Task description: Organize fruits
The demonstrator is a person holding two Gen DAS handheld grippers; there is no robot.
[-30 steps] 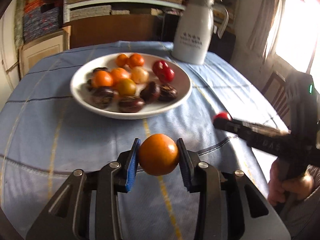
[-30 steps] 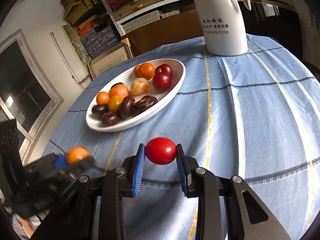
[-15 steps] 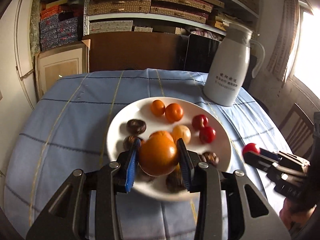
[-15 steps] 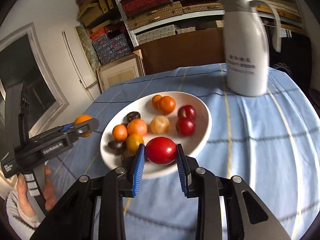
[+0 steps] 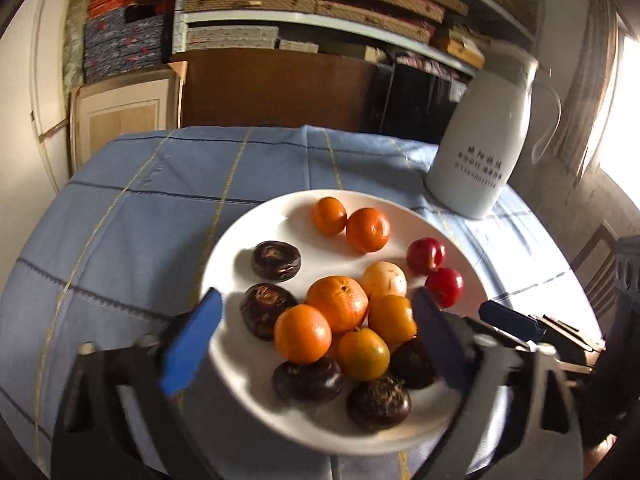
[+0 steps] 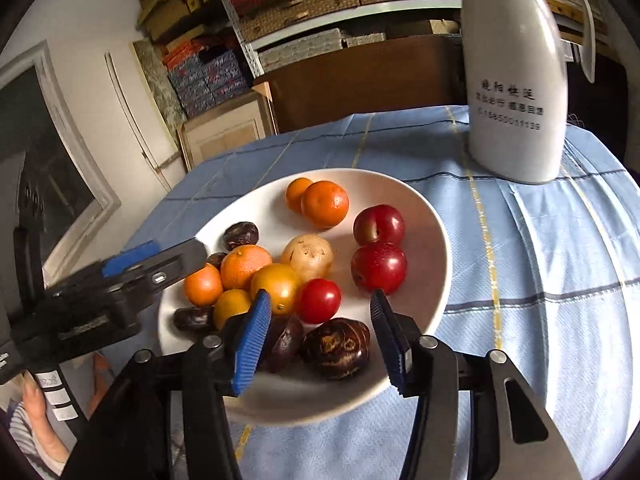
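While both hung over the white plate (image 6: 436,248), the left gripper (image 5: 316,320) and right gripper (image 6: 320,316) gaped wide, holding nothing.

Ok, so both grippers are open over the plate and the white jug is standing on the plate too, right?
Not quite. The white jug stands on the blue tablecloth beyond the plate, not on it; the right wrist view shows this. Both the left gripper and the right gripper are indeed open over the plate.
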